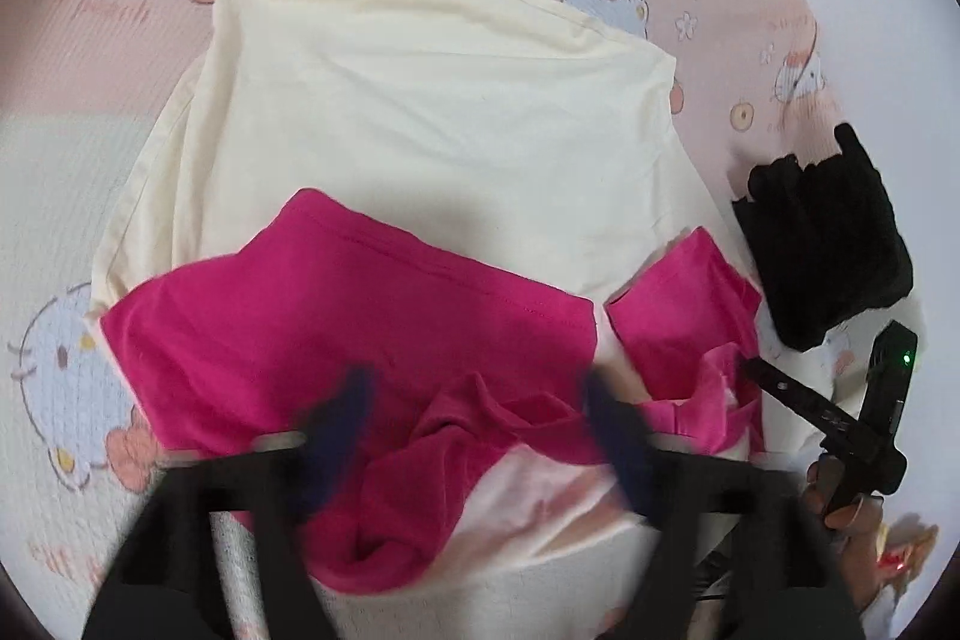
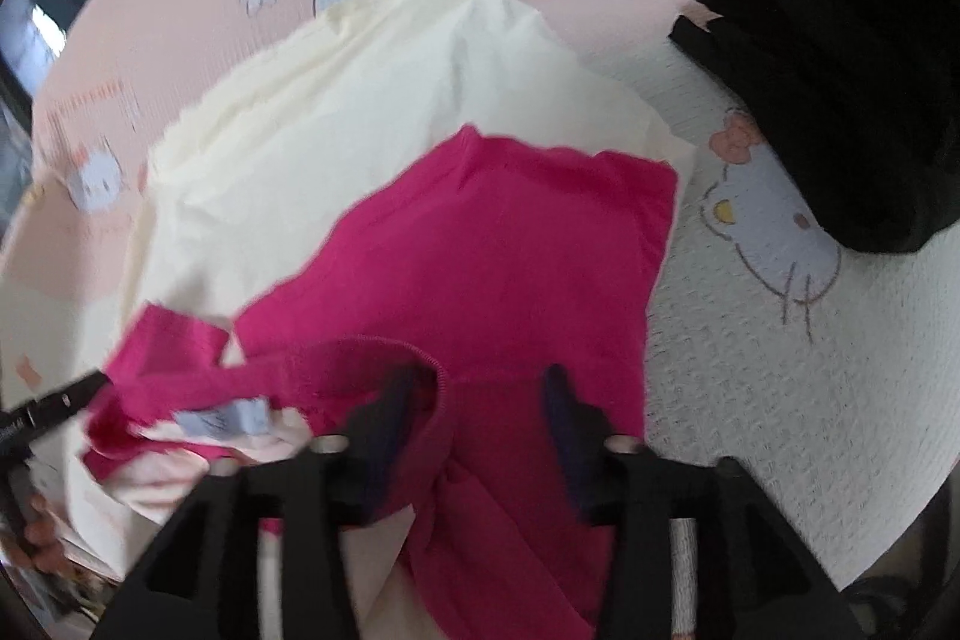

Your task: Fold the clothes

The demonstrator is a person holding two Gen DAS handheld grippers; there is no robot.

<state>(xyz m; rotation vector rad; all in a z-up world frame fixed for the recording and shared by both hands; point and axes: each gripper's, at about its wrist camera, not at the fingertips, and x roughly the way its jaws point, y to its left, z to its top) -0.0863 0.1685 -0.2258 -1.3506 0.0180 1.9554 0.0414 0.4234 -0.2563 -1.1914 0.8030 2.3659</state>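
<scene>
Across the cartoon-cat bedspread (image 1: 72, 196) lies the biggest piece, a cream garment (image 1: 420, 100), spread flat and reaching toward the far edge of the bed, seemingly as a working base for what sits on it. On its near half sits the magenta T-shirt (image 1: 336, 316), the piece being handled: its hem runs straight across the cream cloth, while the neckline end bunches and lifts toward the near edge, likely because both tools are drawing it up for a fold. A small pale label (image 2: 231, 415) shows at the collar in the right wrist view. Off by the right edge of the bed rests a black folded garment (image 1: 822, 244), compact and square, which reads as a piece already set aside, though I can't confirm who stacked it.

Now the tools. The left gripper (image 1: 474, 418) points forward and down over the collar bunch, fingers spread with pink fabric rising between them; motion blur hides whether any cloth is pinched. The right gripper (image 2: 486, 400) hovers low over the ribbed neckline, jaws also parted, fabric between but not visibly clamped. A hand (image 1: 840, 502) grips the right tool's handle at the near right corner.
</scene>
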